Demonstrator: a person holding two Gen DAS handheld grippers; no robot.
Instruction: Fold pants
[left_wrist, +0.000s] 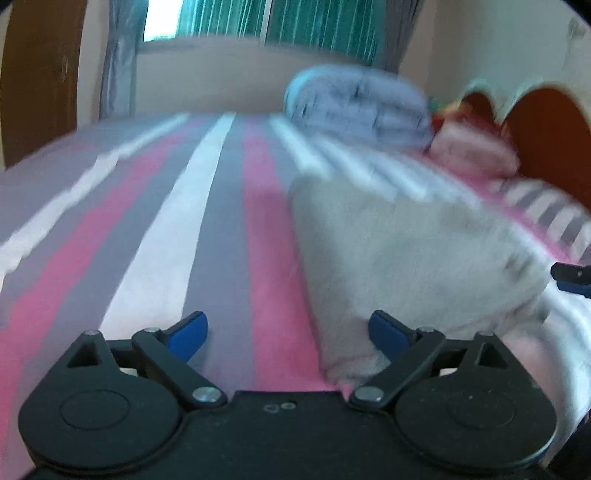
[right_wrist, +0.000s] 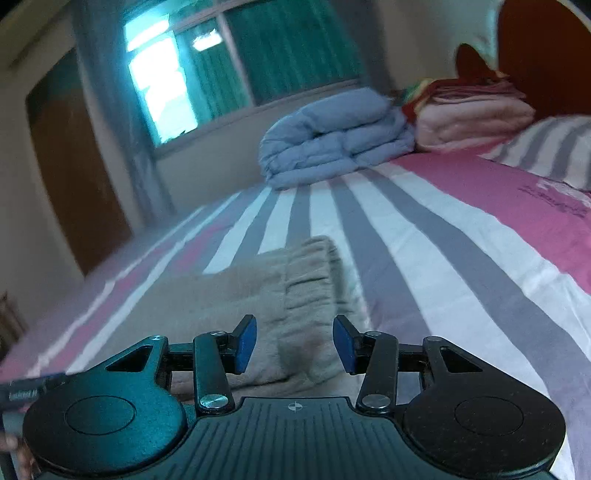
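Observation:
The pants (left_wrist: 406, 258) are beige fleece, lying folded in a thick block on the striped bed. In the right wrist view the pants (right_wrist: 258, 291) show their gathered elastic band. My left gripper (left_wrist: 288, 336) is open and empty, low over the bed, with its right pad at the pants' near left corner. My right gripper (right_wrist: 294, 343) is open, its blue pads standing either side of the elastic band without closing on it. The right gripper's tip also shows in the left wrist view (left_wrist: 570, 278), at the pants' right side.
The bed sheet (left_wrist: 166, 236) has pink, grey and white stripes. A folded blue duvet (right_wrist: 332, 136) and a pink folded blanket stack (right_wrist: 476, 118) sit at the far end by the headboard (right_wrist: 546, 48). A striped pillow (right_wrist: 550, 147) lies right. A wooden door (right_wrist: 74, 166) is left.

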